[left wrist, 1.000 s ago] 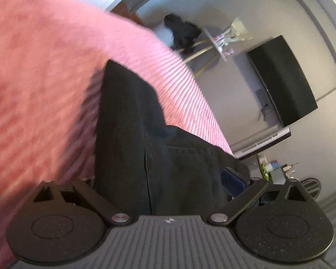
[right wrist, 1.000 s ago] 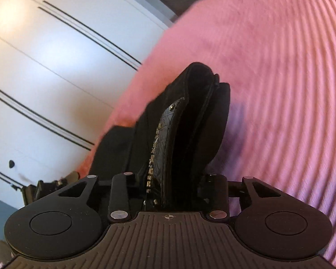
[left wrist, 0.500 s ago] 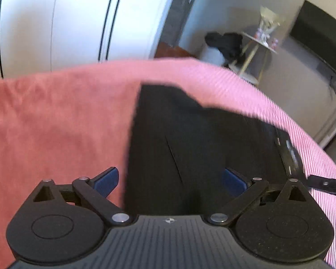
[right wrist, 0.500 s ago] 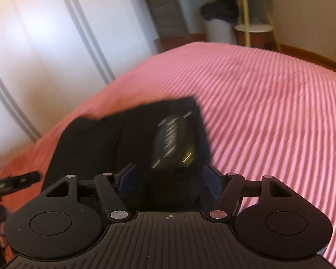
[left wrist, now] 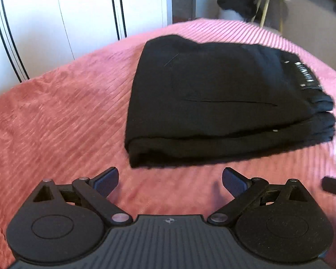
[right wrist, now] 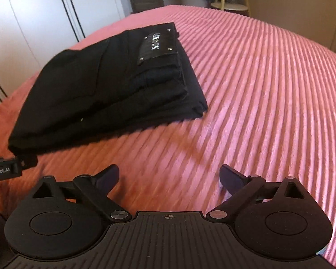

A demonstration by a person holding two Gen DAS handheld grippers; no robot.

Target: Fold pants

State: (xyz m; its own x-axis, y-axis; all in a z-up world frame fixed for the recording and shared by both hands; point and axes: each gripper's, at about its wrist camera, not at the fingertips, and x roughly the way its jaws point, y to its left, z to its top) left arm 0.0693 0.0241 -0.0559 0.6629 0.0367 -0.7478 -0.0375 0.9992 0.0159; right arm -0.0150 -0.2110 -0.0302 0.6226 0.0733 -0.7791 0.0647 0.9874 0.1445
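Ahead of the left gripper point(left wrist: 170, 180), just beyond its spread, empty fingers, the black pants point(left wrist: 217, 103) lie folded into a thick, layered rectangle on the pink ribbed bedspread point(left wrist: 56, 112). From the right gripper point(right wrist: 169, 178), also spread wide and holding nothing, the stack sits forward and to the left, a shiny riveted waistband patch point(right wrist: 156, 47) facing up on its far end. Neither gripper touches the fabric.

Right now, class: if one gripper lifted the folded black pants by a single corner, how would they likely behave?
The pants would probably flop open, since they are loose stacked cloth layers. Pushed across the ribbed pink bedspread, they would likely bunch rather than slide. The leather patch looks stiffer.
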